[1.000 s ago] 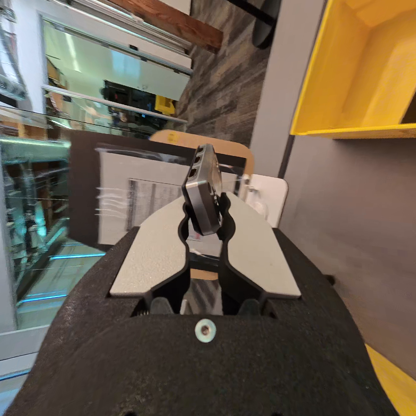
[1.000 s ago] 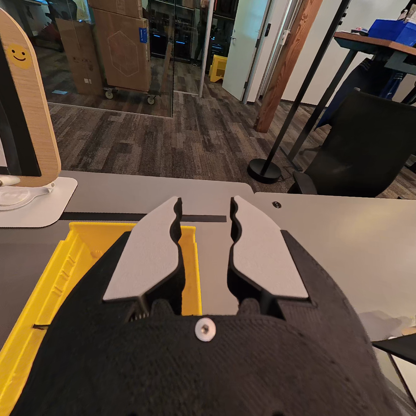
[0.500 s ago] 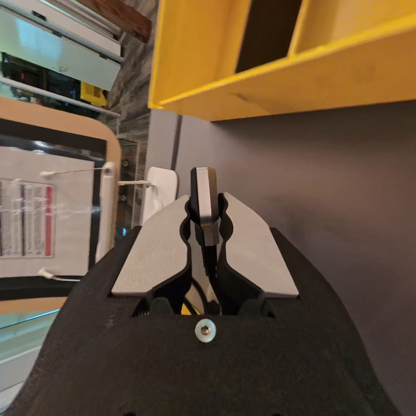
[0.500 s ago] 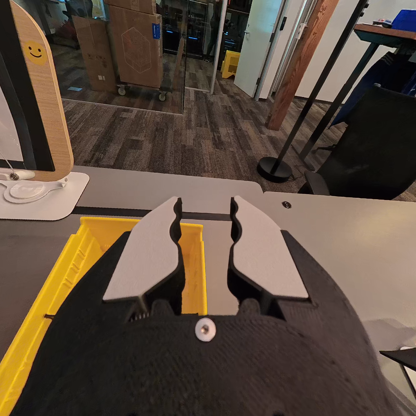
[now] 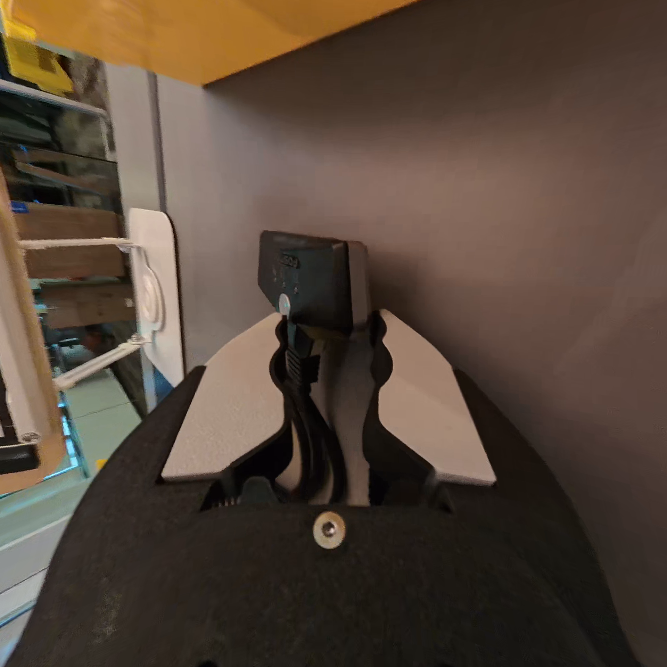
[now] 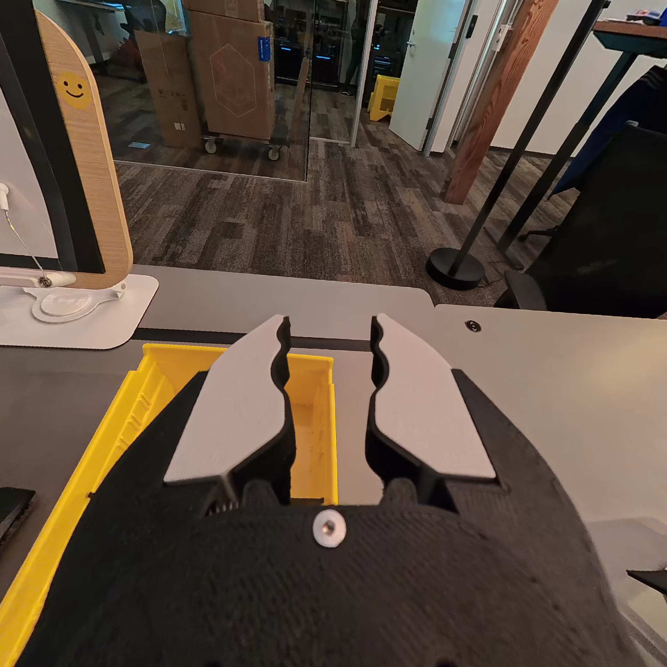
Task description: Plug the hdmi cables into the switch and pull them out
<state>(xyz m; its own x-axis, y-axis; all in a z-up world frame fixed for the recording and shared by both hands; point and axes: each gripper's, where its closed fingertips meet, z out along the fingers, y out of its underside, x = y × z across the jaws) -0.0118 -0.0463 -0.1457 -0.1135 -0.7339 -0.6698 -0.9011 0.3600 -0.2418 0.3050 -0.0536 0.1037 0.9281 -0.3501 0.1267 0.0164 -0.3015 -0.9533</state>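
The HDMI switch [image 5: 310, 278], a dark box with a silver edge and a small round button, stands at the tips of my left gripper [image 5: 330, 317]. Its broad face is turned toward the camera, close against the dark grey table top [image 5: 505, 252]. The jaws are spread wide and no longer pinch it. A black cable [image 5: 303, 397] runs from the switch's bottom back between the fingers. My right gripper [image 6: 329, 321] is open and empty, hovering over the right wall of the yellow bin [image 6: 317, 415]. No loose HDMI plug shows in either view.
A wooden board on a white base [image 6: 72, 325] stands at the table's far left, and also shows in the left wrist view [image 5: 155, 288]. The yellow bin [image 5: 180, 36] fills the top of that view. A black chair [image 6: 613, 234] and pole stand [image 6: 454, 267] are beyond the table edge.
The left wrist view swung from the board toward the table top. The left jaws, shut on the switch's thin edge before, have opened and the switch now shows its broad face. The right gripper drifted slightly.
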